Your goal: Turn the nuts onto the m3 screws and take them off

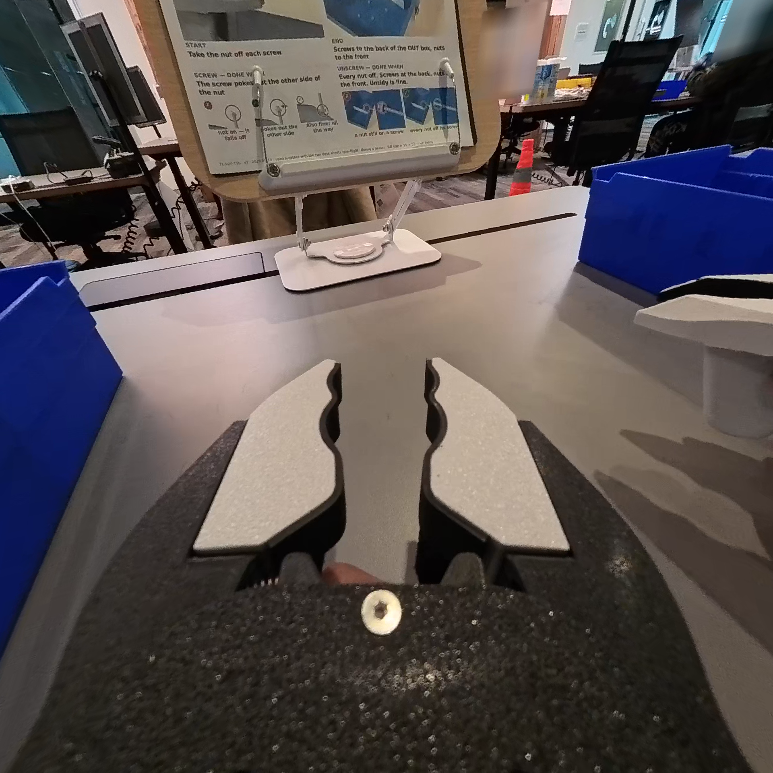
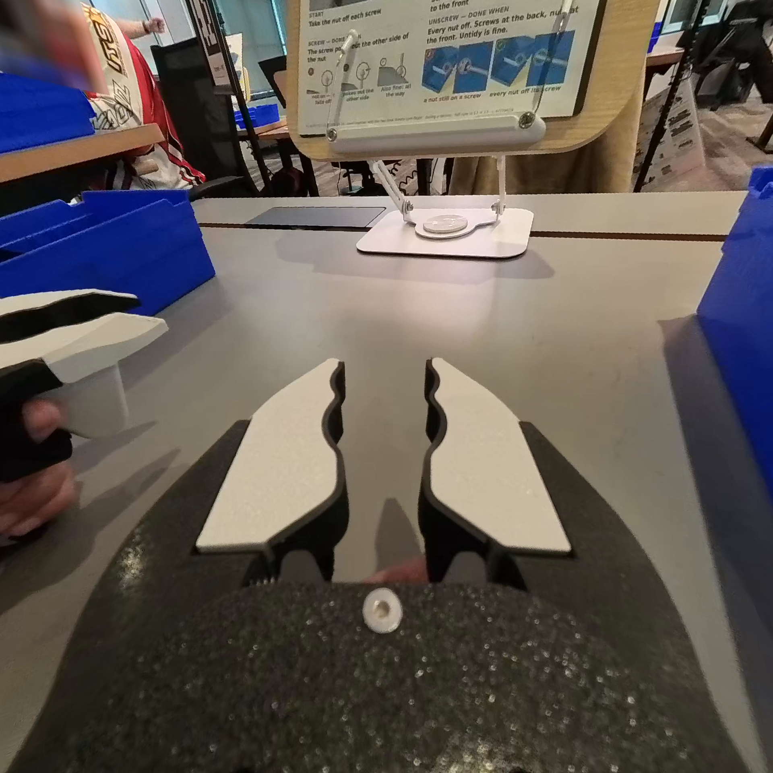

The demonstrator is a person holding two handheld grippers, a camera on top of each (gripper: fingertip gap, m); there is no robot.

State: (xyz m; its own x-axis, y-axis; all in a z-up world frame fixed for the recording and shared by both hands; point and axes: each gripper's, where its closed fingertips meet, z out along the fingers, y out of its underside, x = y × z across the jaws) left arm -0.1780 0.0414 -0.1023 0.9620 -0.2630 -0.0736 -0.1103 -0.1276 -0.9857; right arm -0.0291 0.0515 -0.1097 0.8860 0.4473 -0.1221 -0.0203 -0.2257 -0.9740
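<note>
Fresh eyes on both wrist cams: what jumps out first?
Each view is filled at the bottom by its own claw, the left claw and right claw, both open and empty over the bare grey table. Straight ahead at the table's far edge stands an instruction sheet on a white stand. Bright blue bins flank the work area, one at the left and one at the right; no screws or nuts are visible.

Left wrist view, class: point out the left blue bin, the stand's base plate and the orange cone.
Left blue bin [image 1: 50, 376], left wrist view, on its outer side wall.
Base plate [image 1: 414, 261], left wrist view, on its bare right part.
Orange cone [image 1: 523, 169], left wrist view, on its middle.
</note>
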